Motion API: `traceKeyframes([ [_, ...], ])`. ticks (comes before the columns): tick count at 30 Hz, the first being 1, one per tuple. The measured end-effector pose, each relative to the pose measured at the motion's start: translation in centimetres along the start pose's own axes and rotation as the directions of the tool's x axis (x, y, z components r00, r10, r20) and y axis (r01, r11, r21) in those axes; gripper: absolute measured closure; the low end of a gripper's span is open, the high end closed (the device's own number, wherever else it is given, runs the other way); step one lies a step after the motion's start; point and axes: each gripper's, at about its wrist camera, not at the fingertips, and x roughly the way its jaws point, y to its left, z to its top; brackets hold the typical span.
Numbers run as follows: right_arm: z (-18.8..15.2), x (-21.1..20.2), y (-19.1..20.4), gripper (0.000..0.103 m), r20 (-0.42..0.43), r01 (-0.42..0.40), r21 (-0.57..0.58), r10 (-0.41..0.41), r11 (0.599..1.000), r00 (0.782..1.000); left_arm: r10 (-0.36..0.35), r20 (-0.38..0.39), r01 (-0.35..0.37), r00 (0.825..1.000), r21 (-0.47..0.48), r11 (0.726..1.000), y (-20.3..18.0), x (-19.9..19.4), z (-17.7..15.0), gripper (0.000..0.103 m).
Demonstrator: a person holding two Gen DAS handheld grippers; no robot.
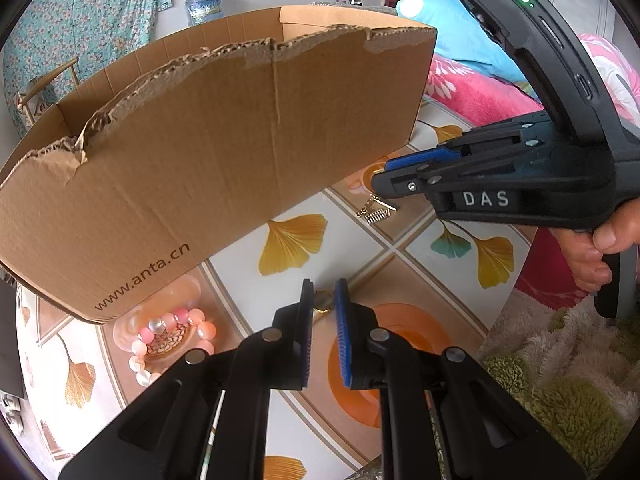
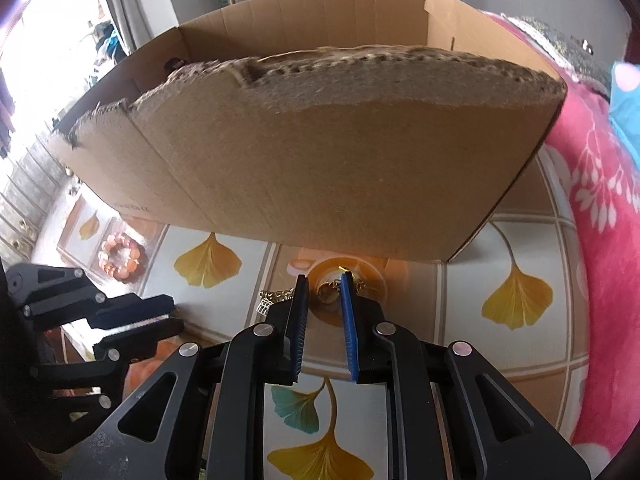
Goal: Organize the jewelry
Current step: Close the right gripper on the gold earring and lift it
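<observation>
An open cardboard box [image 1: 192, 152] with a torn front edge stands on the table; it also shows in the right wrist view [image 2: 320, 160]. My left gripper [image 1: 323, 300] is partly open around a small gold ring [image 1: 322, 302] on the table, jaws not touching it. My right gripper [image 2: 324, 292] is partly open over a gold chain necklace [image 2: 330, 292] with a charm [image 2: 266, 305] near the box's front. From the left wrist view the right gripper [image 1: 384, 184] hovers above that necklace [image 1: 376, 211]. A pink bead bracelet [image 1: 168, 340] lies left of the left gripper, also in the right wrist view [image 2: 120, 256].
The table [image 1: 360, 240] has a tile cloth with ginkgo leaves. A pink floral blanket [image 2: 600, 160] and a blue pillow [image 1: 460, 24] lie to the right. A fluffy green-white blanket [image 1: 560, 380] hangs at the table's near right edge.
</observation>
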Motion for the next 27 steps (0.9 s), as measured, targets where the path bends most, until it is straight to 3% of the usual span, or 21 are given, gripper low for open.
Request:
traceKeyframes([
  [5, 0.1, 0.3, 1.4, 0.088, 0.004, 0.039, -0.051, -0.039, 0.998, 0.999, 0.001, 0.0, -0.001, 1.0, 0.001, 1.0, -0.1, 0.0, 0.0, 0.092],
  [7, 0.2, 0.4, 1.7, 0.092, 0.009, 0.049, -0.052, -0.049, 0.997, 0.999, 0.001, 0.0, -0.001, 1.0, 0.001, 1.0, 0.0, 0.0, 0.0, 0.092],
  [27, -1.3, -3.7, -1.2, 0.093, 0.051, -0.012, 0.001, 0.012, 1.0, 0.999, -0.005, 0.005, 0.005, 1.0, 0.001, 1.0, -0.1, -0.2, -0.1, 0.092],
])
